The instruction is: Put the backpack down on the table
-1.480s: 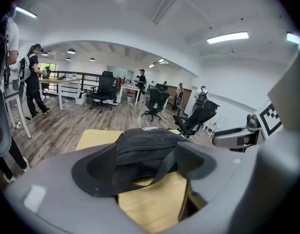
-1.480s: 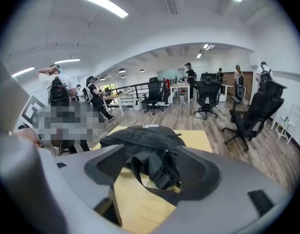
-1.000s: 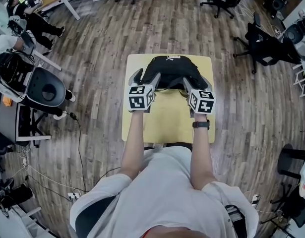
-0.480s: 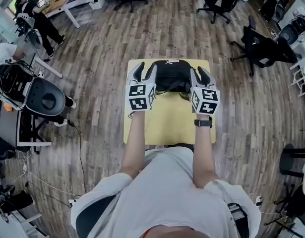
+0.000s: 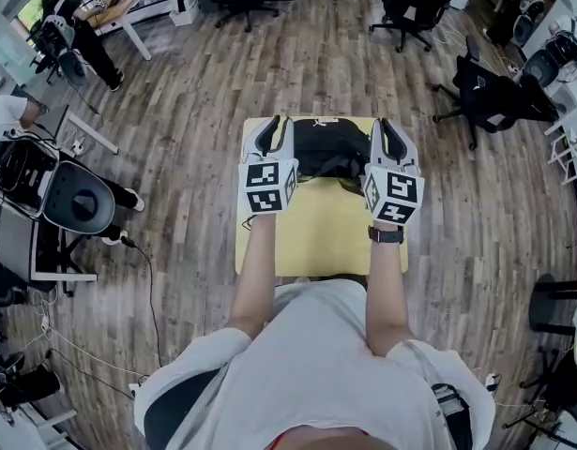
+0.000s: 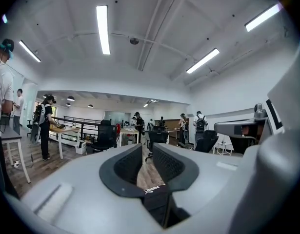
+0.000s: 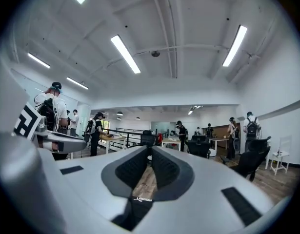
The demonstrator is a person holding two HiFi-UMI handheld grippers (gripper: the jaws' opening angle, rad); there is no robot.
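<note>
A black backpack [image 5: 327, 148] hangs over the far end of the yellow table [image 5: 316, 237], held up between my two grippers. My left gripper [image 5: 269, 137] is at its left side and my right gripper [image 5: 393, 141] at its right. Both sets of jaws have just been closing. In the left gripper view a black strap [image 6: 158, 206] with a small white logo is pinched low between the dark pads of the left gripper [image 6: 147, 162]. The right gripper view shows the same: a black strap [image 7: 139, 209] caught at the base of the right gripper [image 7: 150, 167]. Both grippers point level into the room.
Wooden floor surrounds the small table. Black office chairs [image 5: 485, 92] stand at the far right, and a round-seated chair [image 5: 77, 200] and desks with cables at the left. People [image 5: 68, 31] stand at a far-left desk. The table's near half is bare.
Both grippers have risen and their jaws have gone from wide open to nearly closed on the straps. The backpack has come up and drawn narrower between them.
</note>
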